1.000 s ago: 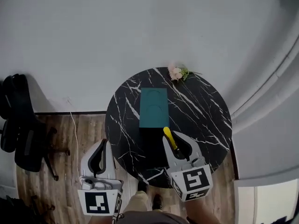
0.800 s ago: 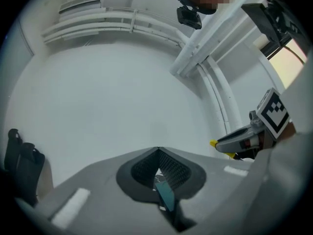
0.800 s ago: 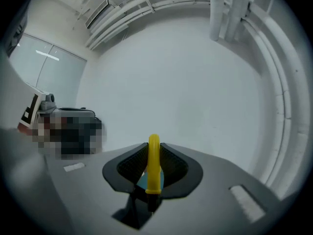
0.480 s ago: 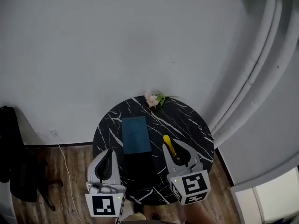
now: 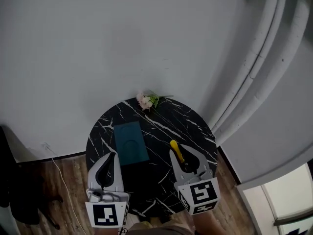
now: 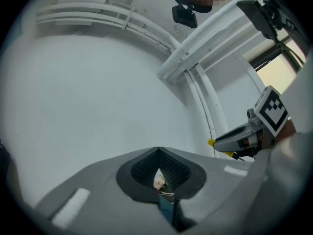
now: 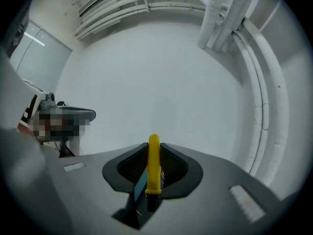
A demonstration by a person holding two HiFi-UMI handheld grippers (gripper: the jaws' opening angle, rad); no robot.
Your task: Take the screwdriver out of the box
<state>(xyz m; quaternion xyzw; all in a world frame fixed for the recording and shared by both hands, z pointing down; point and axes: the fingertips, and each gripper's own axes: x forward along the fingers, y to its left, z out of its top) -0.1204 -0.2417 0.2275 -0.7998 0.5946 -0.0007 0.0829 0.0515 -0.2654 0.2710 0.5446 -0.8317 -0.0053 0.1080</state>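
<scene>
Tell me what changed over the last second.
The view has pulled back from the round table; the right gripper now sits right of the teal box, not below it. Unchanged: it clamps the yellow screwdriver, the left gripper is shut and empty, box and flowers in place.

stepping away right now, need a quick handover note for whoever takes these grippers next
Left gripper: jaws together, nothing in them, over the near left edge of the table.
Right gripper: jaws shut on the screwdriver, its yellow handle sticking out past the tips.
Box: teal, flat on the table ahead of both grippers, touched by neither.
Done: the screwdriver is out of the box.
Left: probably only to set it down on bare table beside the box.
</scene>
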